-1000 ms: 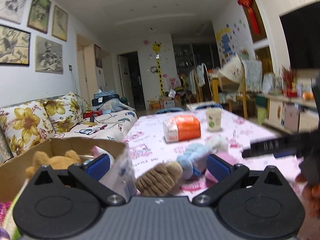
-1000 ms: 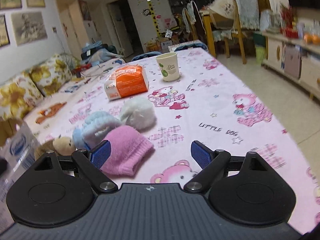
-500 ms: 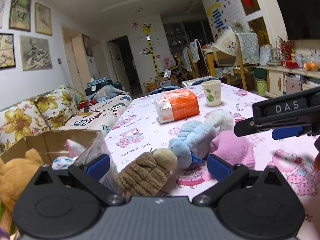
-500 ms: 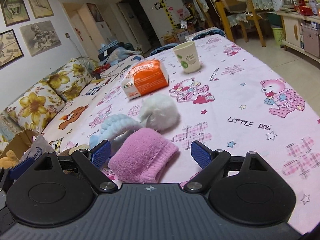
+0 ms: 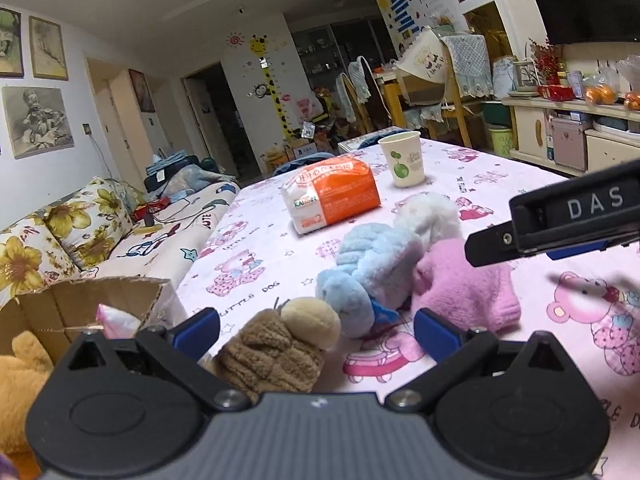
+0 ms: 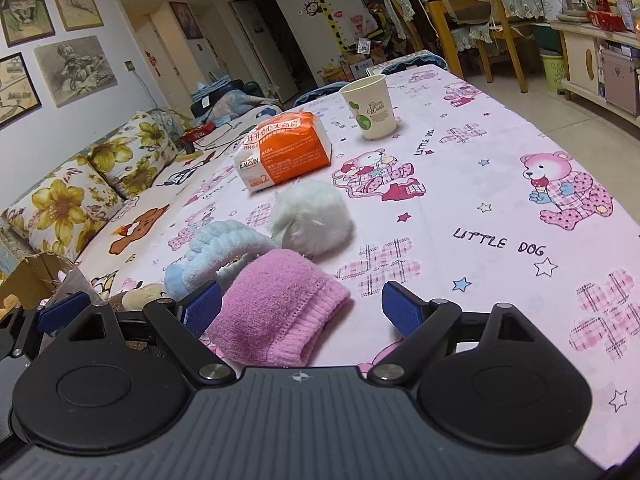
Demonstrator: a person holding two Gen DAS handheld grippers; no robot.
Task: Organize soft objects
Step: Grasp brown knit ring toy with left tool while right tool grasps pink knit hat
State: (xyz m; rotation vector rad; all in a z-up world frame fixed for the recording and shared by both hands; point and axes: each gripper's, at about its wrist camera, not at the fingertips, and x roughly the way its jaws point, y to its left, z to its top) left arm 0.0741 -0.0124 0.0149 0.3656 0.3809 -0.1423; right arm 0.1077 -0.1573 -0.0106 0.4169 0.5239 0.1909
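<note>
A brown knitted hat with a beige pompom (image 5: 276, 348) lies on the pink tablecloth between the open fingers of my left gripper (image 5: 316, 330). A light blue fluffy piece (image 5: 368, 264), a white fluffy ball (image 5: 428, 216) and a pink knitted hat (image 5: 464, 284) lie just beyond. In the right wrist view the pink hat (image 6: 280, 312) lies between the open fingers of my right gripper (image 6: 302, 306), close to the left finger. The blue piece (image 6: 224, 248) and white ball (image 6: 312, 218) lie behind it. The right gripper (image 5: 560, 220) shows from the side above the pink hat.
A cardboard box (image 5: 92, 304) with a tan plush toy (image 5: 20, 376) stands at the table's left edge. An orange and white packet (image 5: 332, 196) and a paper cup (image 5: 402, 158) stand farther back. A flowered sofa (image 5: 60, 236) runs along the left.
Both grippers have tilted down and moved closer to the soft things. The brown hat now lies between the left fingers, and the pink hat is larger in the right wrist view.
</note>
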